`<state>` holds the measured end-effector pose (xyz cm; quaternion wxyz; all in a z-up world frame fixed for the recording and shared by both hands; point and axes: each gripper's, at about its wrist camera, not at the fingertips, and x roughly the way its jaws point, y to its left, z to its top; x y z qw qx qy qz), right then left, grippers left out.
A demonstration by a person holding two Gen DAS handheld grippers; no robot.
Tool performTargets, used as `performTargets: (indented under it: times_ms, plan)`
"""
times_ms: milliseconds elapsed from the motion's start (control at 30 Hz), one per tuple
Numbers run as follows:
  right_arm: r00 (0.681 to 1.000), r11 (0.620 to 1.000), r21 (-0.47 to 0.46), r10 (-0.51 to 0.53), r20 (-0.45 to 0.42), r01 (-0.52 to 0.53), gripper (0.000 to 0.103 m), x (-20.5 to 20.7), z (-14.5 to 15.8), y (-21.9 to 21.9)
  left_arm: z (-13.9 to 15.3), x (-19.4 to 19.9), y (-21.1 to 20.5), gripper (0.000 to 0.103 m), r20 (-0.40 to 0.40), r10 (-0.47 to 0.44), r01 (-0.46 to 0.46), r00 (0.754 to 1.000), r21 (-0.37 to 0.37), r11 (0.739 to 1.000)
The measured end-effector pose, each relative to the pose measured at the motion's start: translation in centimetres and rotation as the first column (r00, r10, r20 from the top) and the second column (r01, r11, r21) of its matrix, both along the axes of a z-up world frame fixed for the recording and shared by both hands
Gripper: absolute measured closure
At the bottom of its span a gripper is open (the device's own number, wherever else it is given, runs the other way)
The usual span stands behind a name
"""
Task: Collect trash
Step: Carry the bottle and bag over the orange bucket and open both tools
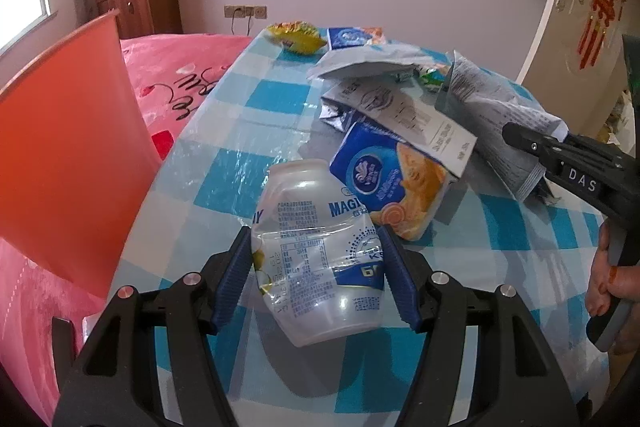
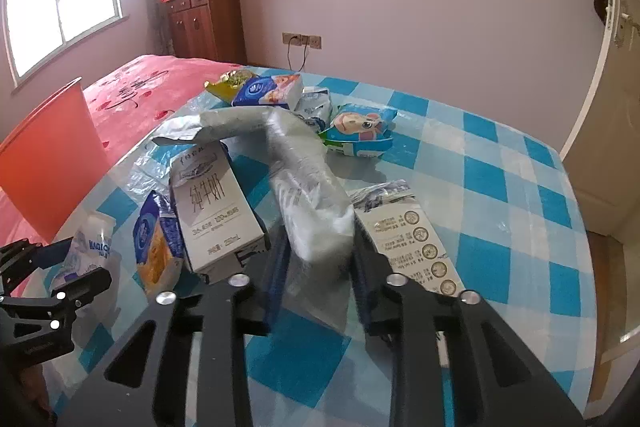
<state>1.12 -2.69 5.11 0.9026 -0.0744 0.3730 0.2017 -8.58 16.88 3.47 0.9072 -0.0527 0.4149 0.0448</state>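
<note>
**Mia:** What is happening right now?

**Ben:** Both claws have just grabbed some trash. The left gripper (image 1: 316, 267) is nearest to us. Its blue pads are pinching a squashed clear bottle (image 1: 316, 259) from both sides, close to the near edge of the table (image 1: 260, 103).

**Mia:** And the other one?

**Ben:** The right gripper (image 2: 318, 259) is pressed onto a crumpled silver bag (image 2: 304, 187). The bag starts between its fingers and bends away toward the far left.

**Mia:** So what comes next?

**Ben:** I think both things must go up and over to the orange bin (image 1: 68, 167) on the left, by the pink bed (image 2: 136, 87). The bag is long and floppy, so it may drag on the milk carton (image 2: 212, 203) beside it. It should be lifted high first.

**Mia:** How are the hands held?

**Ben:** Both claws tip down toward the table. I can see a hand (image 1: 608, 283) on the right claw's handle.

**Mia:** Is much left?

**Ben:** Yes. More wrappers, like the yellow snack packet (image 1: 296, 35), lie farther back.
</note>
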Motion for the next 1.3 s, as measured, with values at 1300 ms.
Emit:
performTargets:
  times_ms: [1300]
  plan:
    - [0.938,0.875,0.339,0.329,0.105,-0.345,0.082,-6.6,14.7,12.1,14.4,-6.3,11.0,0.039,0.374,0.207,-0.235,0.904,0.033,0.971]
